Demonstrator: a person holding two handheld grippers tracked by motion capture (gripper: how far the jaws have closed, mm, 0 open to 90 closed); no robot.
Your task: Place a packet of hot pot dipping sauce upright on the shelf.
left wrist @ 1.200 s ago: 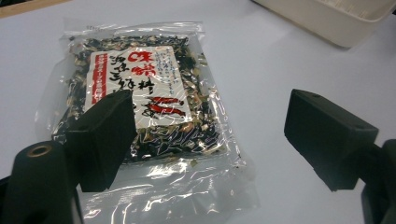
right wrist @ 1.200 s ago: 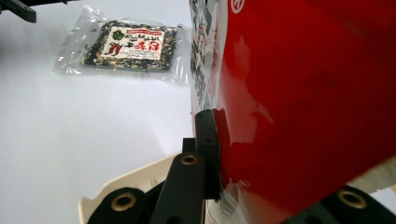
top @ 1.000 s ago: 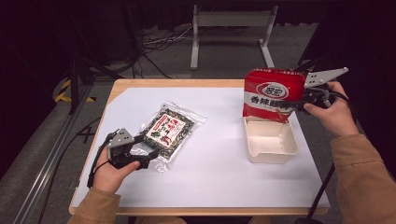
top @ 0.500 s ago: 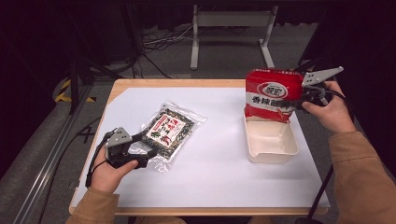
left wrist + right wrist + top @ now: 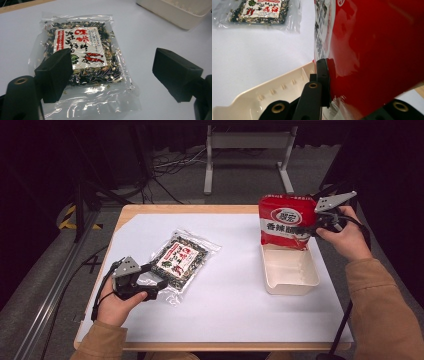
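Left tool (image 5: 150, 285) sits lower left of the high view, jaws spread wide, nothing clamped. In the left gripper view one jaw stands over the lower left part of the clear packet (image 5: 83, 60) and the other is well off to the right over the white sheet (image 5: 140, 37); whether the left jaw touches the film, can't tell. Packet lies flat on the desk (image 5: 130, 210), left of centre in the high view, tilted. Contents: dark dried flakes. White label has a red strip down one side, red and black East Asian script and small red chili drawings; can't read the text.

Centre right: cream tray (image 5: 290, 270) on the white sheet, open side up.

Right tool (image 5: 312, 227), upper right of the high view, is closed tight on the right edge of the red bag (image 5: 285, 222). Right gripper view shows the jaws pinching the bag's side seam (image 5: 372, 45). Bag hangs upright over the far end of the tray, its bottom edge at the rim; contact unclear. Bag front: white oval logo on top, large white characters below, a white strip under them; not legible.
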